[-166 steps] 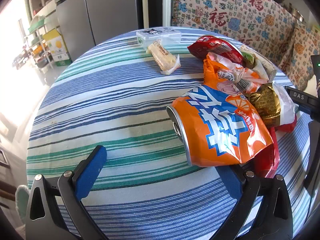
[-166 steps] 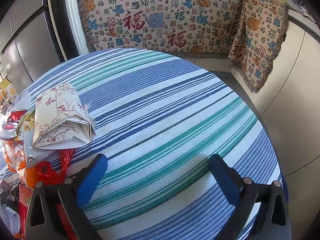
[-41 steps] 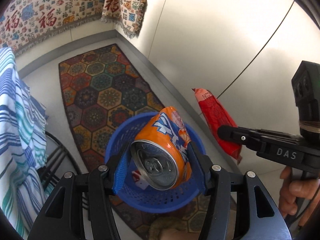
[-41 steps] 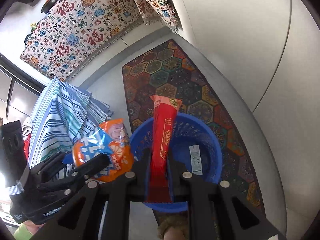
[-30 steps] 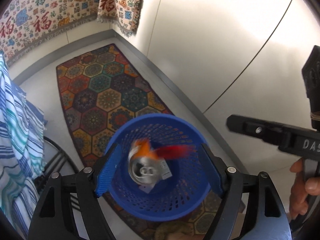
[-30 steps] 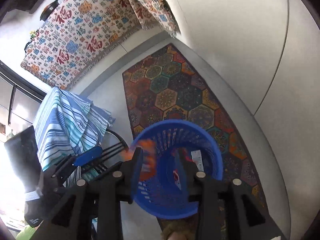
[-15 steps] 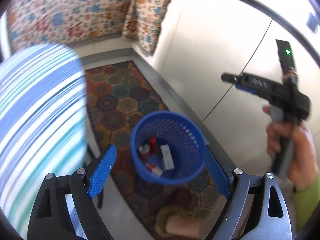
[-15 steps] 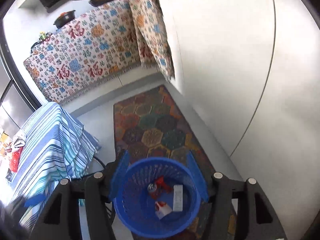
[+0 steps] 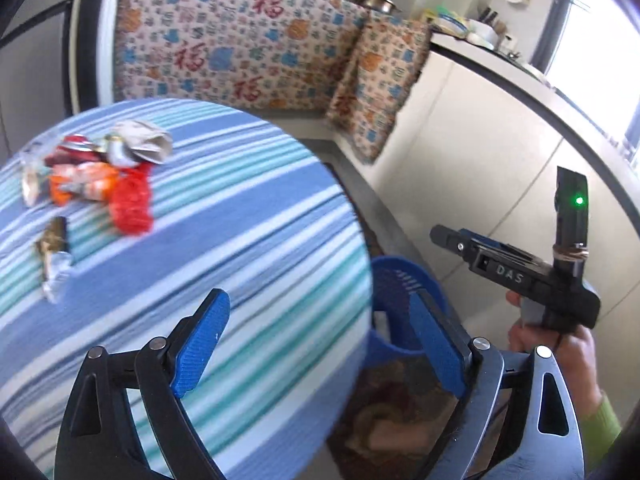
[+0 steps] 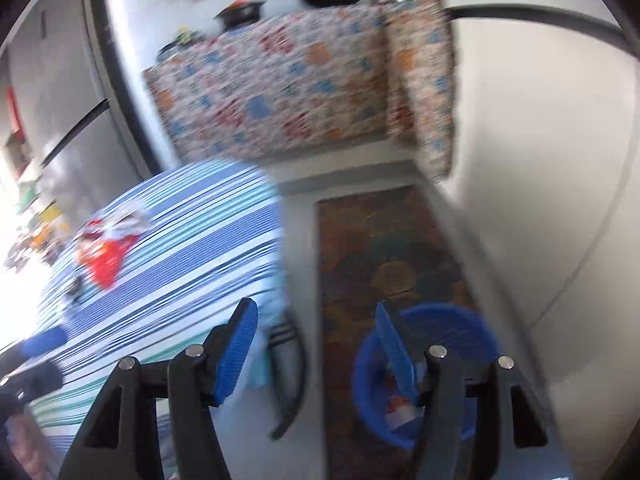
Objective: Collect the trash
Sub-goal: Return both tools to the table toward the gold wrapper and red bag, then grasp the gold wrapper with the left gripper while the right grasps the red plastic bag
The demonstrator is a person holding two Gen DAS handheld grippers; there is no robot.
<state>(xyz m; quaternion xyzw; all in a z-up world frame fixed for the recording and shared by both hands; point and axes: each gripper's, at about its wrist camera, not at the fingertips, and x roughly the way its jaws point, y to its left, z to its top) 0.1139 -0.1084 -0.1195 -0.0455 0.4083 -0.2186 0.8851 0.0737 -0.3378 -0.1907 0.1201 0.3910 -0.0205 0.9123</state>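
Note:
A heap of trash (image 9: 92,168) lies on the far left of the round striped table (image 9: 240,248): red (image 9: 130,202) and orange wrappers, a crushed can, a folded paper packet. A small dark wrapper (image 9: 54,246) lies apart, nearer me. The heap also shows in the right wrist view (image 10: 106,252), blurred. The blue basket (image 10: 448,320) stands on the floor right of the table with trash inside; its rim shows in the left wrist view (image 9: 400,276). My left gripper (image 9: 320,342) is open and empty over the table's near edge. My right gripper (image 10: 316,344) is open and empty, above the floor beside the basket.
A patterned rug (image 10: 384,240) lies under the basket. A white cabinet wall (image 10: 540,160) runs along the right. A patterned cloth (image 9: 240,52) covers the counter behind the table. The right gripper's body (image 9: 516,276) is in the left wrist view, right of the basket.
Both grippers dropped the orange can and red wrapper into the basket, then opened. Both have since swung up and left from the basket toward the table.

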